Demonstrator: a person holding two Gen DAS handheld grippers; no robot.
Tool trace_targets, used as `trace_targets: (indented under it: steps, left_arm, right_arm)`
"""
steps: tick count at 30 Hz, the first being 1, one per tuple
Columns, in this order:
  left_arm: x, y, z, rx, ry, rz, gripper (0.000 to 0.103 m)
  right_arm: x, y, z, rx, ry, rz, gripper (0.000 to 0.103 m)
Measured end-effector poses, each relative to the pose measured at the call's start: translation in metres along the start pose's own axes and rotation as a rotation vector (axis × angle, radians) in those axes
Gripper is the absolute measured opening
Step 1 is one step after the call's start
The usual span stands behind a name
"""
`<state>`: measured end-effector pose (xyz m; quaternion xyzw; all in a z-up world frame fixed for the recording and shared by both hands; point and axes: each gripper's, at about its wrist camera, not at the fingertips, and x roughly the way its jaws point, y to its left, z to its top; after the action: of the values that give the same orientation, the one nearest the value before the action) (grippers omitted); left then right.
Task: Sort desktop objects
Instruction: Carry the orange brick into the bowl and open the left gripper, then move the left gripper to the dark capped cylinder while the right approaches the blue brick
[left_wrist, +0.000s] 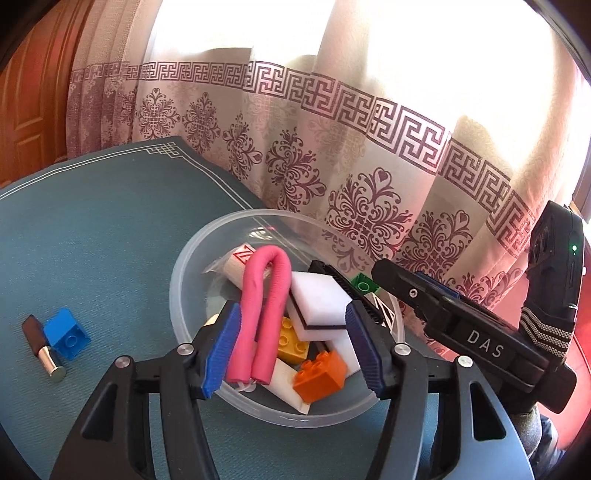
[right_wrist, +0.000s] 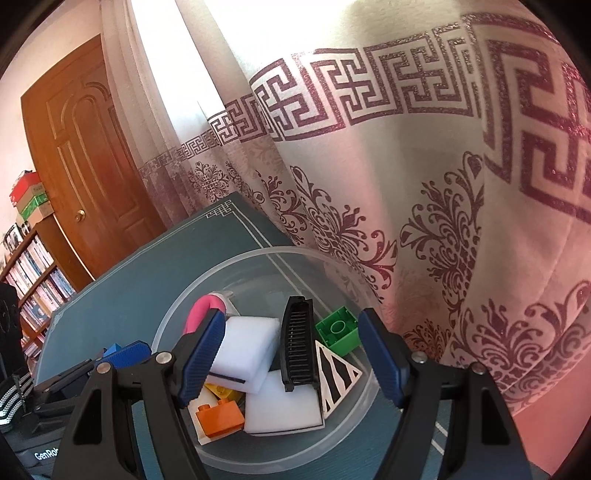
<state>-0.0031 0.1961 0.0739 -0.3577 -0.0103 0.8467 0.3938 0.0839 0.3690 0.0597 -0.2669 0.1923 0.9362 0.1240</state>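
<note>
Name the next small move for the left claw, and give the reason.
Probably swing the left claw, open and empty over the bowl, left toward the blue brick. That brick and the lipstick beside it lie on the mat outside the bowl.

A home: patterned curtain (right_wrist: 369, 184), wooden door (right_wrist: 85, 177), bookshelf (right_wrist: 33, 273).

White foam sponge blocks (left_wrist: 320, 295) are covering most of a yellow plastic brick (left_wrist: 291, 339), and the clear plastic bowl's (right_wrist: 177, 314) near rim is lying behind the gripper frame.
</note>
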Motion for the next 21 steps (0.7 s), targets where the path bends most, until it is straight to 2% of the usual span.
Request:
trace_targets:
  steps: [12, 21]
  left_arm:
    - [-0.022, 0.035, 0.005, -0.078, -0.045, 0.088, 0.062]
    - [-0.043, 0.086, -0.002, -0.19, -0.068, 0.22, 0.062]
  right_arm:
    - [0.0, 0.014, -0.008, -0.03, 0.017, 0.036, 0.078]
    - [-0.003, 0.031, -0.013, -0.058, 0.03, 0.076, 0.078]
